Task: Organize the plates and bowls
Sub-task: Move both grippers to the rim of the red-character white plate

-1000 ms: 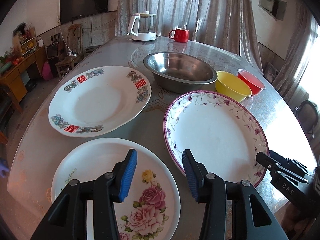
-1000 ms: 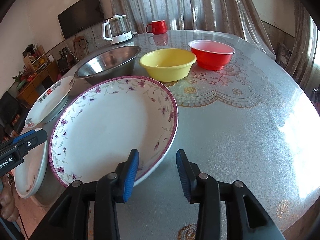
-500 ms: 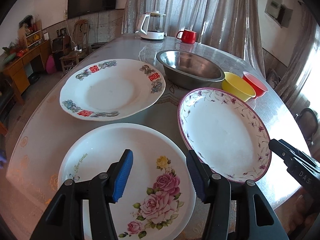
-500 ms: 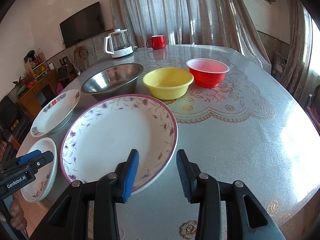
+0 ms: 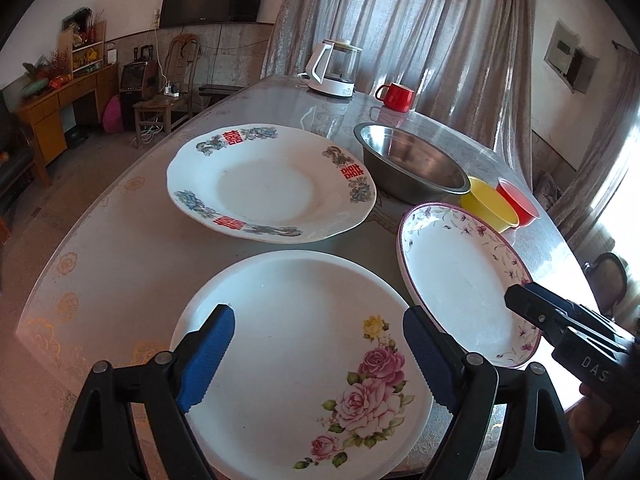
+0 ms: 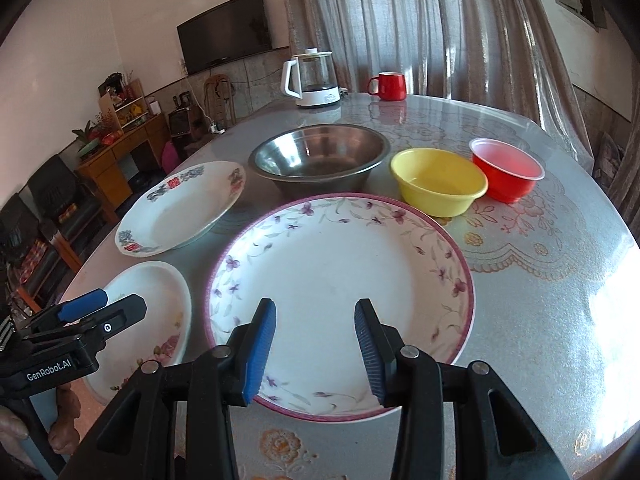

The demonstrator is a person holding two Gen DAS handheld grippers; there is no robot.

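Three plates lie on the table. My left gripper is open above the near part of the rose plate. My right gripper is open above the near rim of the purple-flower plate. A plate with red characters lies beyond the rose plate. Behind the plates stand a steel bowl, a yellow bowl and a red bowl. The purple-flower plate also shows in the left wrist view.
A white kettle and a red mug stand at the far edge of the table. Chairs and a wooden cabinet are on the floor to the left. Curtains hang behind the table.
Both grippers have drawn back and risen, so more of the table shows. The left gripper has swung left over the rose plate and its jaws stand wider. No plate or bowl has moved.
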